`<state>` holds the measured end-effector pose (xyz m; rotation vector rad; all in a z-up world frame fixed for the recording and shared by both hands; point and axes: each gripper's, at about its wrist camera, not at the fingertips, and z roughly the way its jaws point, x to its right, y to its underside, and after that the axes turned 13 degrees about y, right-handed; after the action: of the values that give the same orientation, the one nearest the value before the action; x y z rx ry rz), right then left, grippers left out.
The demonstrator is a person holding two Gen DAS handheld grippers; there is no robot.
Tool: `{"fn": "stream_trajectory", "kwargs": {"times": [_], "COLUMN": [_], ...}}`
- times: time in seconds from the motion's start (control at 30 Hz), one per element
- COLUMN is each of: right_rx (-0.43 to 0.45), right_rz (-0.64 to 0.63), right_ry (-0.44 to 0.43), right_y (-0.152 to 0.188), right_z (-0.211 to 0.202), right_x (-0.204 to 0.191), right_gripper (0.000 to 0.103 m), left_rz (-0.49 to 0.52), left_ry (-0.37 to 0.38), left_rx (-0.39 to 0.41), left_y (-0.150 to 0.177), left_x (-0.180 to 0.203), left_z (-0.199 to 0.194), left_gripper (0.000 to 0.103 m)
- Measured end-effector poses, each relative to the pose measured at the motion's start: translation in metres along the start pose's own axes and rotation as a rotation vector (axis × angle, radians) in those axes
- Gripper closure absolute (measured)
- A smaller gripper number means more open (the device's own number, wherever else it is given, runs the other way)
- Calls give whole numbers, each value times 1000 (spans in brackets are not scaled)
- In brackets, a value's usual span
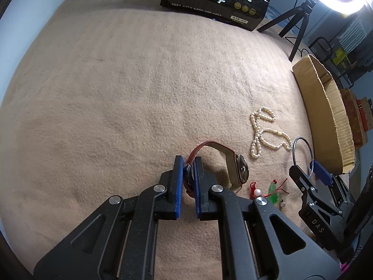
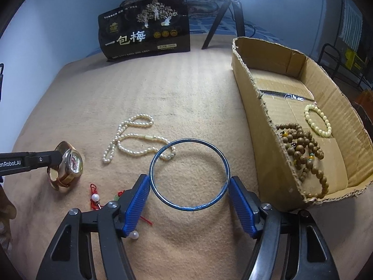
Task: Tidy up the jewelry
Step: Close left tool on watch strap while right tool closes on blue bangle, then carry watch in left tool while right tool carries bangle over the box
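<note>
My left gripper [image 1: 188, 165] is shut on the red-brown strap of a wristwatch [image 1: 240, 169], whose gold case rests on the beige blanket; the watch also shows in the right wrist view [image 2: 72, 163]. My right gripper [image 2: 189, 186] is shut on a thin blue metal bangle [image 2: 188, 175], its pads pressing the ring's two sides; the bangle also shows in the left wrist view [image 1: 302, 154]. A pearl necklace [image 2: 137, 137] lies on the blanket between the watch and the bangle. A red cord with green and pearl charms [image 1: 268, 191] lies near both grippers.
An open cardboard box [image 2: 265, 126] stands at the right, holding a brown wooden bead string [image 2: 303, 147] and a pale bead bracelet [image 2: 318, 120]. A black printed bag [image 2: 146, 28] and a tripod [image 2: 233, 11] stand at the back.
</note>
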<state>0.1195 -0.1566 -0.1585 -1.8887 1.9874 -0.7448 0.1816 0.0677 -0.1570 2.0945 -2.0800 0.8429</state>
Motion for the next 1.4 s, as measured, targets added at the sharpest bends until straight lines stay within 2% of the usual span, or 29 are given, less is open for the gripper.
{"fn": "stream_trajectory", "kwargs": {"times": [0.3, 0.7, 0.93, 1.07, 1.4], "right_rx": [24, 109, 140, 152, 160], "right_rz": [-15, -55, -46, -33, 13], "right_ry": [-58, -98, -99, -72, -31], "right_y": [-1, -12, -28, -40, -74], "right_z": [-20, -67, -87, -91, -96], "right_x": [5, 19, 48, 71, 139], "right_gripper": [32, 32, 32, 32, 32], "left_rz": [-2, 19, 59, 75, 137], "left_ry": [13, 76, 125, 155, 223], "left_rx": [51, 140, 197, 211, 195], "left_y": [-2, -9, -14, -15, -15], "left_x": [8, 51, 96, 119, 186], "left_z": [-20, -48, -62, -62, -35], "left_gripper": [97, 97, 97, 97, 97]}}
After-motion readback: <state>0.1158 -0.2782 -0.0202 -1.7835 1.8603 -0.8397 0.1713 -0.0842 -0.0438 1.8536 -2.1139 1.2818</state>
